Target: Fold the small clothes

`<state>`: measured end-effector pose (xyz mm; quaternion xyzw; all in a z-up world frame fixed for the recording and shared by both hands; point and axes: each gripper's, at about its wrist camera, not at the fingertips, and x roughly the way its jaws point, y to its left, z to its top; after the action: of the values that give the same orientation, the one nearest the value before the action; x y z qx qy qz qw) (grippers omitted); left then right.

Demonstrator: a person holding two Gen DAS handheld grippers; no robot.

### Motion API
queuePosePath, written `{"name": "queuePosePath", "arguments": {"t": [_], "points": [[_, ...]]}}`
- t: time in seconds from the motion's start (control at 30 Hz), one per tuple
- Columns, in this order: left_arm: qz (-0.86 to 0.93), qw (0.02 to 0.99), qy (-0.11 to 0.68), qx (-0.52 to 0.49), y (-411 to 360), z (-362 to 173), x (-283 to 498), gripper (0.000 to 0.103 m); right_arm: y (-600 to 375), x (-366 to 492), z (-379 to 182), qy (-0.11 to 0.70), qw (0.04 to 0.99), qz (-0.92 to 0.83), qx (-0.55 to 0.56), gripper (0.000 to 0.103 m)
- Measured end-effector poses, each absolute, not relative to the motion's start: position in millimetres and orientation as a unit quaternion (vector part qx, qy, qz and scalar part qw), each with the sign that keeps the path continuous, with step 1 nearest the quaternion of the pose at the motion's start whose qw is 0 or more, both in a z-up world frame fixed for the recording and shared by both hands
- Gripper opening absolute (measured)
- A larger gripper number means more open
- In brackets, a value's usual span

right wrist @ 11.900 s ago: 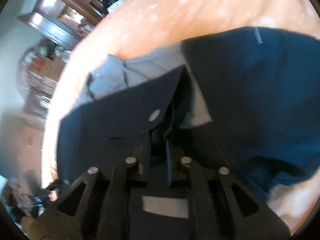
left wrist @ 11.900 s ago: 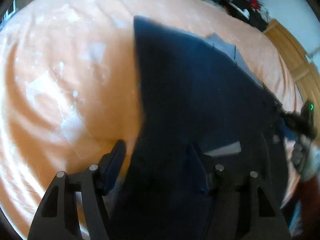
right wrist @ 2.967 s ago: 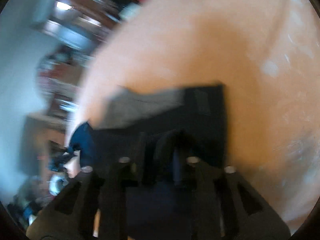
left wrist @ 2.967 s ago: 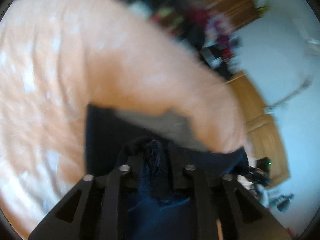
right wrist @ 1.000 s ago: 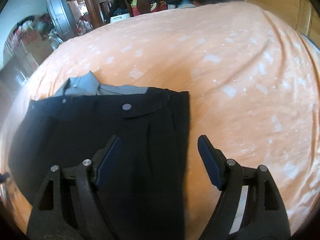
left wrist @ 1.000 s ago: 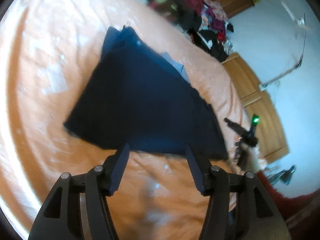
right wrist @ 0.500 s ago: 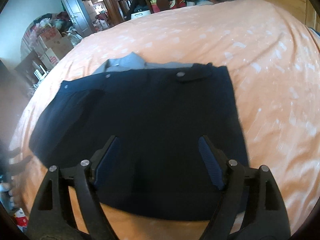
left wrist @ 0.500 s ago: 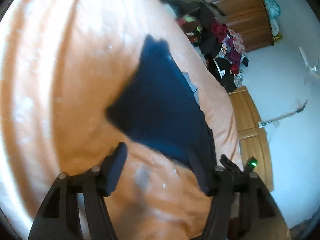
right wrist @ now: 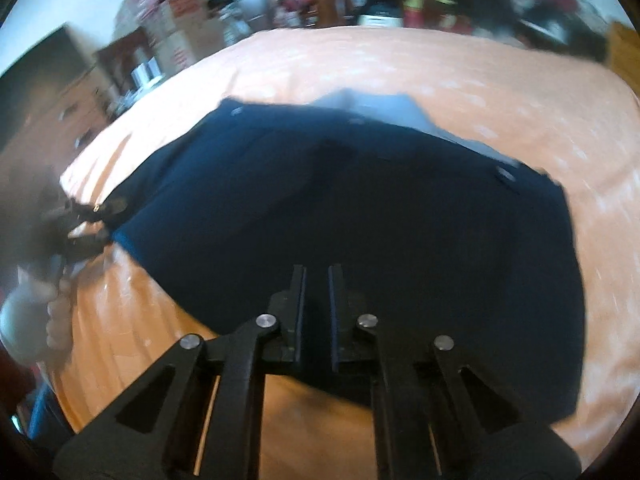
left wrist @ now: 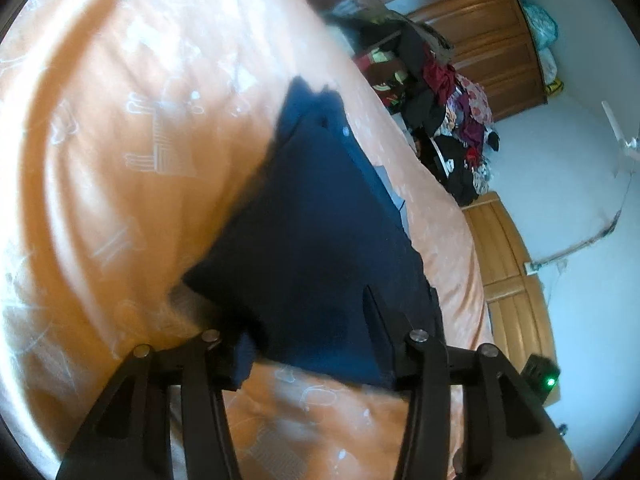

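Navy garment (right wrist: pixel 360 216) lies flat on orange bedspread (left wrist: pixel 100 140), folded once.
Left gripper (left wrist: pixel 308 320) spread wide over garment's near corner, ready to pinch.
Right gripper (right wrist: pixel 316 300) nearly pressed together over garment's near hem; actual grip unclear.

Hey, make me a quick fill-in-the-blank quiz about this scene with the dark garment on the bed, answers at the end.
1. The navy garment lies on an ____ bedspread.
2. The left gripper has its fingers ____.
3. The right gripper hangs over the garment's ____ edge.
4. The fabric peeking from behind the garment is ____.

Answers: orange; open; near; grey
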<state>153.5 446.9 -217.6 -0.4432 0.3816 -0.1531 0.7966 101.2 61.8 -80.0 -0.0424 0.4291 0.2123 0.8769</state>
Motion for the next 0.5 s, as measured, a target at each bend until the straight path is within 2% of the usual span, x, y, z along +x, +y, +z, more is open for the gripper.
{"name": "queuePosePath", "arguments": {"t": [0.1,0.2,0.3,0.4,0.47,0.5], "points": [[-0.156,0.794,0.379,-0.448,448.0,-220.0,155.0,0.047,90.8,109.0,-90.7,0.443,0.863,0.231,-0.078,0.006],[-0.157,0.797,0.377,-0.445,446.1,-221.4,156.3,0.047,102.7,117.3,-138.4,0.51,0.822,0.23,-0.111,0.004],[-0.16,0.794,0.377,-0.449,448.4,-222.3,156.7,0.047,107.4,120.1,-127.6,0.51,0.821,0.224,-0.127,0.003],[-0.164,0.792,0.377,-0.452,449.8,-221.3,156.4,0.048,108.8,107.5,-97.6,0.465,0.847,0.212,-0.148,0.003],[-0.167,0.794,0.376,-0.448,448.0,-219.1,157.5,0.052,109.8,99.3,-94.6,0.451,0.854,0.203,-0.161,0.003],[-0.169,0.795,0.376,-0.445,446.8,-217.8,157.8,0.056,110.8,101.4,-113.1,0.483,0.836,0.207,-0.156,0.003]]}}
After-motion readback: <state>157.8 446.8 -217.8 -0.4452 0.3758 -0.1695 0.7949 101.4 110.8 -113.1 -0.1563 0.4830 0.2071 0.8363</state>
